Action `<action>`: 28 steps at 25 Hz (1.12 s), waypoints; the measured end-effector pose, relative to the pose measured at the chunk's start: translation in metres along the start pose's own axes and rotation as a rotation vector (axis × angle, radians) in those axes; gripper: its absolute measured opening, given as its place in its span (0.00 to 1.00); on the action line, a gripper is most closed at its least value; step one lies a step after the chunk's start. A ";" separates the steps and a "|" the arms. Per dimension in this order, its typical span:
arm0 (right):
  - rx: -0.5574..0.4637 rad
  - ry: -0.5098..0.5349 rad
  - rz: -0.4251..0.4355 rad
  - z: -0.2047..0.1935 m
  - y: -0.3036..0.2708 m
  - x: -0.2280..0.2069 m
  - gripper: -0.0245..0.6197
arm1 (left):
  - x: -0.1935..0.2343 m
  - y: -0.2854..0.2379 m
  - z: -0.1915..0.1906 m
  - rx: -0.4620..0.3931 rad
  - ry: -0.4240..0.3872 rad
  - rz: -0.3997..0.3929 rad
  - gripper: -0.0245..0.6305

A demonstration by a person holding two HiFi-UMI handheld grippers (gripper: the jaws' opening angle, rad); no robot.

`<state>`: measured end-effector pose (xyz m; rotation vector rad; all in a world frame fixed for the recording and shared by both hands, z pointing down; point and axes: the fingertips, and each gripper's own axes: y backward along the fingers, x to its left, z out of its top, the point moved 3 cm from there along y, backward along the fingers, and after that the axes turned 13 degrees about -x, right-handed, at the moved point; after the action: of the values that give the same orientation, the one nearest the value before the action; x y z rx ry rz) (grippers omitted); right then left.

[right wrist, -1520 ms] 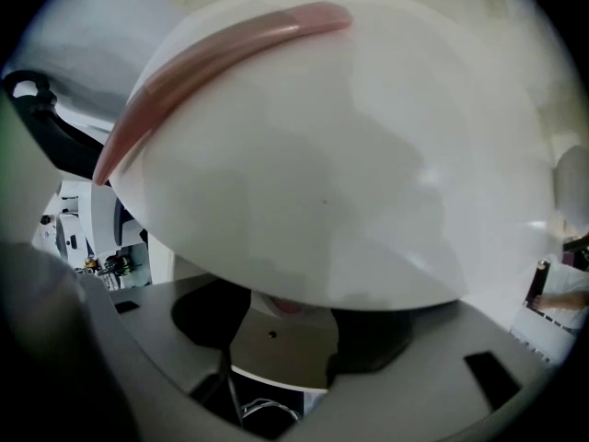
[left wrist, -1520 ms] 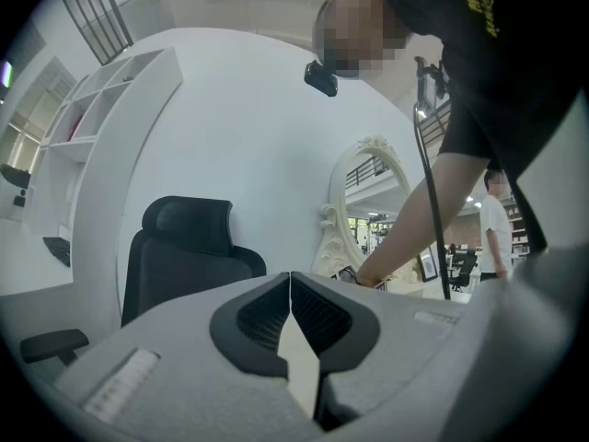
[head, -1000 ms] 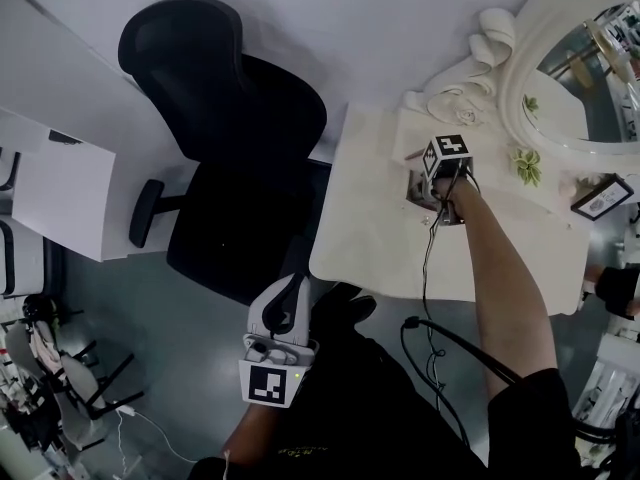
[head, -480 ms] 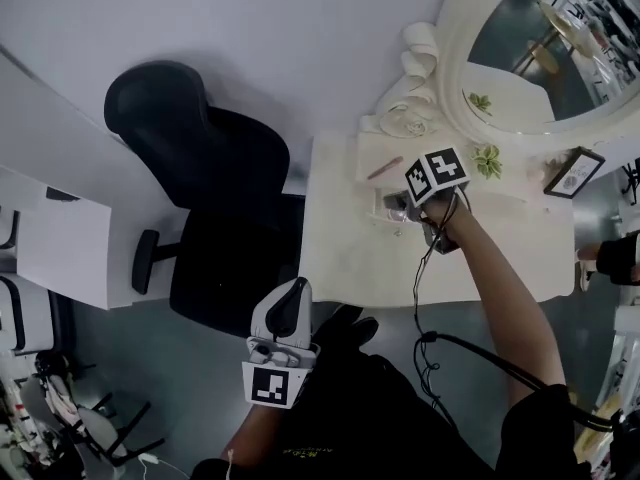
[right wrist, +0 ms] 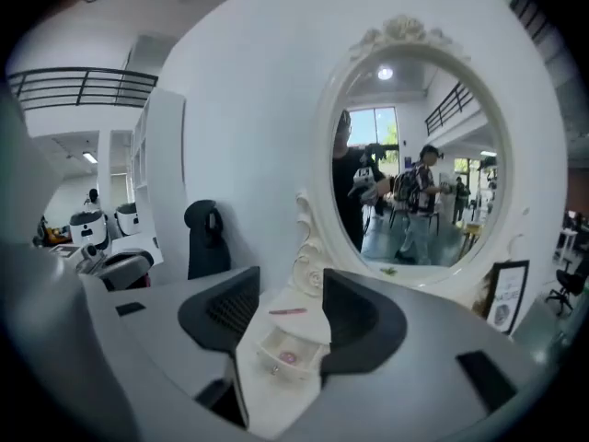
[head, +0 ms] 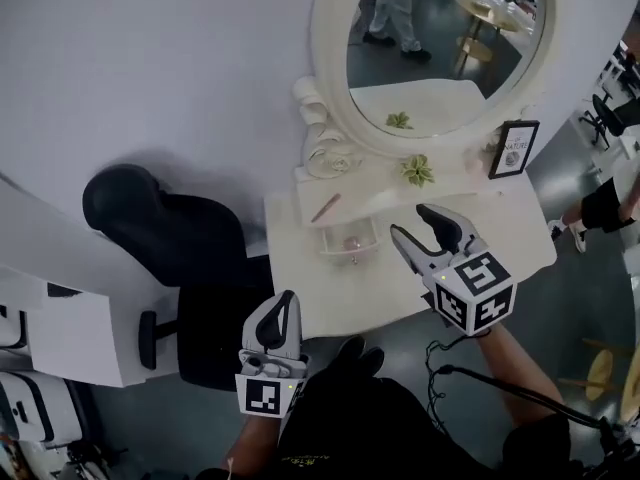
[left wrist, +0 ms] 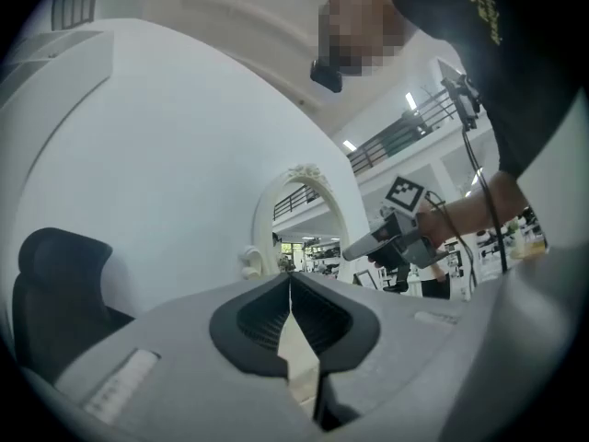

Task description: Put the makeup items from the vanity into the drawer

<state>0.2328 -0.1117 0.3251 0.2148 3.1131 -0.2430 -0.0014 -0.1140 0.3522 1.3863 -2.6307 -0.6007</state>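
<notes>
The small white drawer [head: 350, 240] of the vanity [head: 500, 238] stands pulled out, with a round pink item [head: 352, 242] inside. A pink pencil [head: 325, 208] lies on the raised shelf behind it. My right gripper [head: 411, 221] hovers to the right of the drawer, over the table's front. Its jaws are closing with nothing between them. Its own view looks at the drawer [right wrist: 302, 341], the pink item [right wrist: 285, 357] and the pencil [right wrist: 287, 310] past the right gripper [right wrist: 290, 288]. My left gripper [head: 284, 298] hangs low in front of the table, shut and empty, tips together in the left gripper [left wrist: 290, 282] view.
An oval mirror [head: 440, 48] in a carved white frame rises behind the table. A small plant [head: 417, 171] and a framed picture [head: 513, 148] stand on the shelf. A black office chair [head: 160, 238] sits left of the vanity, and a white desk [head: 60, 338] lies further left.
My right gripper has drawn back from the drawer toward the table's front, away from it. The head view has tilted up, bringing the mirror into sight. The left gripper has stayed low.
</notes>
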 end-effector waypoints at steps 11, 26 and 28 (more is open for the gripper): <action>-0.157 0.078 -0.271 -0.002 0.120 -0.027 0.33 | -0.041 -0.045 0.018 -0.031 0.018 -0.143 0.07; -0.430 0.181 -0.457 -0.038 0.206 -0.008 0.22 | -0.073 -0.058 0.022 -0.066 0.032 -0.213 0.07; -0.470 0.196 -0.488 -0.044 0.214 -0.004 0.21 | -0.080 -0.055 0.018 -0.053 0.036 -0.231 0.07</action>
<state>0.2659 0.1040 0.3358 -0.5590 3.2355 0.5393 0.0819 -0.0714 0.3213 1.6819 -2.4266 -0.6577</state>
